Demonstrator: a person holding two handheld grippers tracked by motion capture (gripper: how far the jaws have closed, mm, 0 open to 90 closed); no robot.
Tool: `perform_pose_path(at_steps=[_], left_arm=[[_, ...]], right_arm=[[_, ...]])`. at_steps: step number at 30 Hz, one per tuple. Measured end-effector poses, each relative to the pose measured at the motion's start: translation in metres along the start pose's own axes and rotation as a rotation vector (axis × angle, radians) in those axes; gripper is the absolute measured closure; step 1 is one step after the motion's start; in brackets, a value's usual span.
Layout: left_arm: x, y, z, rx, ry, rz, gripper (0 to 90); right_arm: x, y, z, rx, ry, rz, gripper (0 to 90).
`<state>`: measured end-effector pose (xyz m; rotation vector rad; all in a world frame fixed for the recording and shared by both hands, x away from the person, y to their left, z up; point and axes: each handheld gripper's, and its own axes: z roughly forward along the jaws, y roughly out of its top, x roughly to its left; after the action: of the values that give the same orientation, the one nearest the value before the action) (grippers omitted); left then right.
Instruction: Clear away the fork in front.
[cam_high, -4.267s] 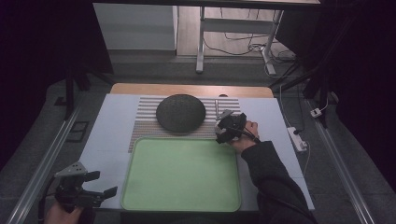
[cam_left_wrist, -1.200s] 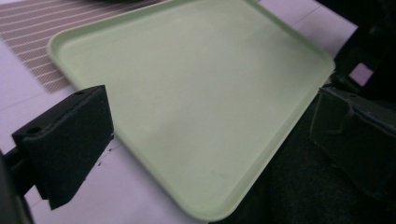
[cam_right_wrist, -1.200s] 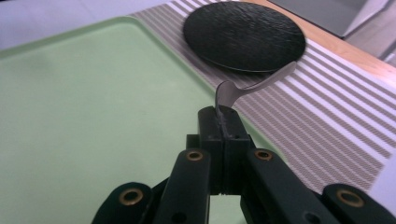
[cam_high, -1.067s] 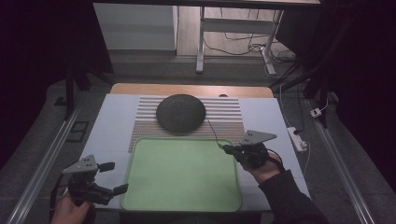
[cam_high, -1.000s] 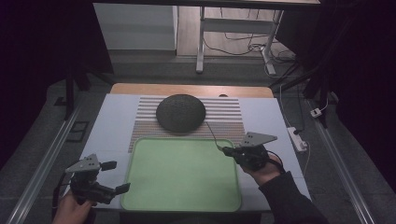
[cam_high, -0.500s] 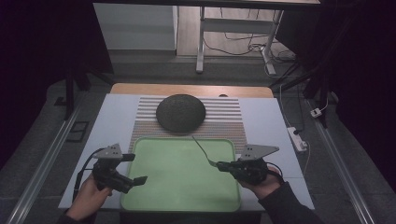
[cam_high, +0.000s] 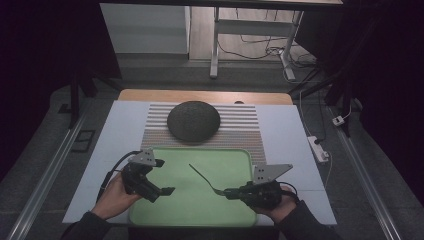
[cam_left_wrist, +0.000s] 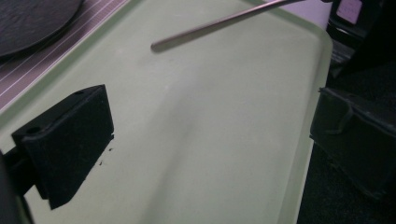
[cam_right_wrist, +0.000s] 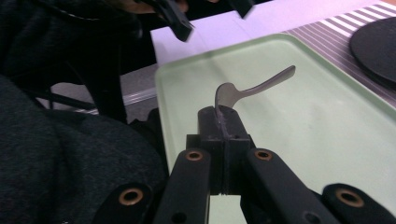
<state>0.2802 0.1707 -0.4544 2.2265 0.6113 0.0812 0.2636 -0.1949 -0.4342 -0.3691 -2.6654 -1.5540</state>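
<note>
A thin metal utensil (cam_high: 204, 178) hangs low over the pale green tray (cam_high: 200, 205), its handle pointing to the far left. My right gripper (cam_high: 229, 192) is shut on the utensil's broad end, at the tray's near right. In the right gripper view the jaws (cam_right_wrist: 223, 119) pinch that end and the handle (cam_right_wrist: 266, 84) sticks out over the tray (cam_right_wrist: 303, 135). My left gripper (cam_high: 164, 177) is open over the tray's left part, nothing between its pads (cam_left_wrist: 65, 140). The handle tip (cam_left_wrist: 205, 28) shows ahead of it.
A dark round plate (cam_high: 193, 120) lies face down on a striped mat (cam_high: 240, 132) behind the tray. A white power strip (cam_high: 318, 148) lies off the table's right edge. The white tabletop (cam_high: 125, 130) flanks the mat and tray.
Both grippers have come in over the tray. The right one brought the utensil from beside the dark plate to the near right; the left moved in from the table's near left corner.
</note>
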Motion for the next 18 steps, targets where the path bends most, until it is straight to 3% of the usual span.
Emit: perform_pose_path(at_steps=[6, 9, 11, 18], left_arm=[[0.003, 0.013, 0.012, 0.039, -0.055, 0.078, 0.0], [0.005, 0.024, 0.019, 0.078, -0.077, 0.144, 0.0], [0.006, 0.031, 0.026, 0.084, -0.117, 0.169, 0.0], [0.001, 0.045, 0.045, 0.126, -0.181, 0.27, 4.2]], right_arm=[[0.002, 0.001, 0.001, -0.012, 0.069, -0.003, 89.8], [0.003, 0.002, 0.002, -0.008, 0.091, -0.011, 89.8], [0.003, 0.003, 0.003, -0.003, 0.098, -0.021, 89.8], [0.004, 0.005, 0.004, -0.006, 0.136, -0.028, 89.8]])
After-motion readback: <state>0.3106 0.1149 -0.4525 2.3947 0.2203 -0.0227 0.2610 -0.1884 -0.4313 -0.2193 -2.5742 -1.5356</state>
